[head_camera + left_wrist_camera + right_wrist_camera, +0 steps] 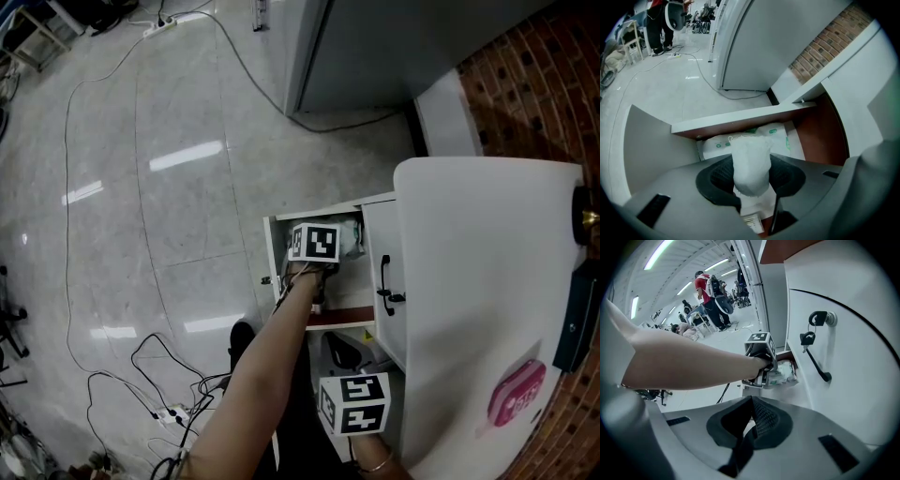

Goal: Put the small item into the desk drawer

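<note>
A small white cloth pouch [751, 161] stands upright between the jaws of my left gripper [750, 187], which is shut on it. The gripper hovers inside the open desk drawer [309, 213], above white packets with green print [776, 136] lying on the drawer floor. In the head view the left gripper's marker cube [314, 242] covers the pouch. My right gripper [749, 427] is held lower and nearer to me, beside the cabinet front, its pads together with nothing between them. Its marker cube [354, 403] shows near the bottom edge of the head view.
The white desk top [469, 262] carries a pink item [517, 392] and a black device [577, 319]. A cabinet door with a black handle [385, 281] and a key in its lock [807, 338] stands beside the drawer. Cables [159, 375] lie on the floor; a brick wall [534, 84] is behind.
</note>
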